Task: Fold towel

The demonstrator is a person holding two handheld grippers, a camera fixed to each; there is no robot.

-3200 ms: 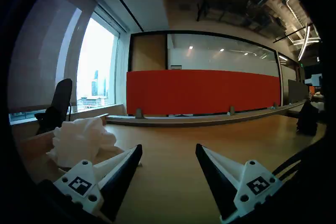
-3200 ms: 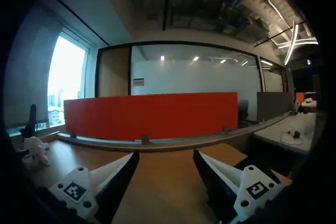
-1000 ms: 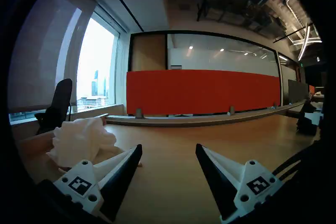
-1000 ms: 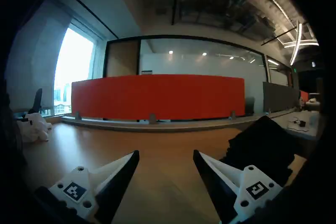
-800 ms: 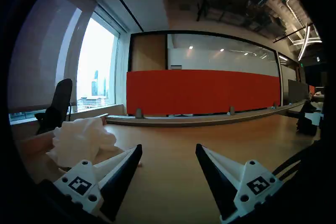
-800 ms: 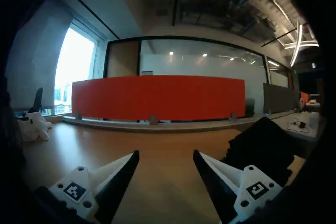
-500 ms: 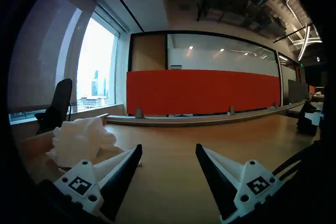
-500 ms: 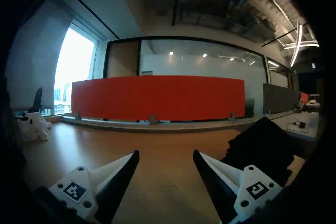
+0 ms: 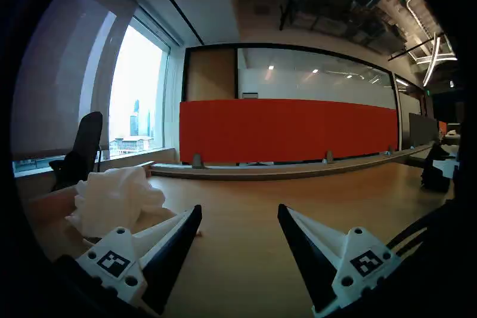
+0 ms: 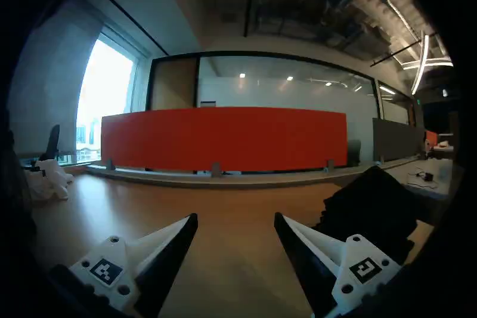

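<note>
Change since earlier frames: right gripper view has swung, bringing a black cloth pile (image 10: 372, 213) in at its right; left gripper view unchanged.

Left tool (image 9: 238, 207): fingers spread wide, nothing between them, held low over the tabletop (image 9: 250, 270), aimed at the orange partition (image 9: 286, 130).

Right tool (image 10: 235, 216): fingers likewise spread, empty, low over the same wooden surface.

White towel (image 9: 113, 201): crumpled in a loose heap on the tabletop, just ahead and to the left of the left tool's left finger, apparently not touching it. No long axis readable; edges and corners are buried in the bunching. In the right gripper view the same heap (image 10: 49, 179) sits small at the far left, well apart.

Governing relation: the towel lies leftward of both tools and much nearer the left one, which would probably reach it first by turning left.

Black cloth pile: beside the right tool's right finger; contact cannot be told.
</note>
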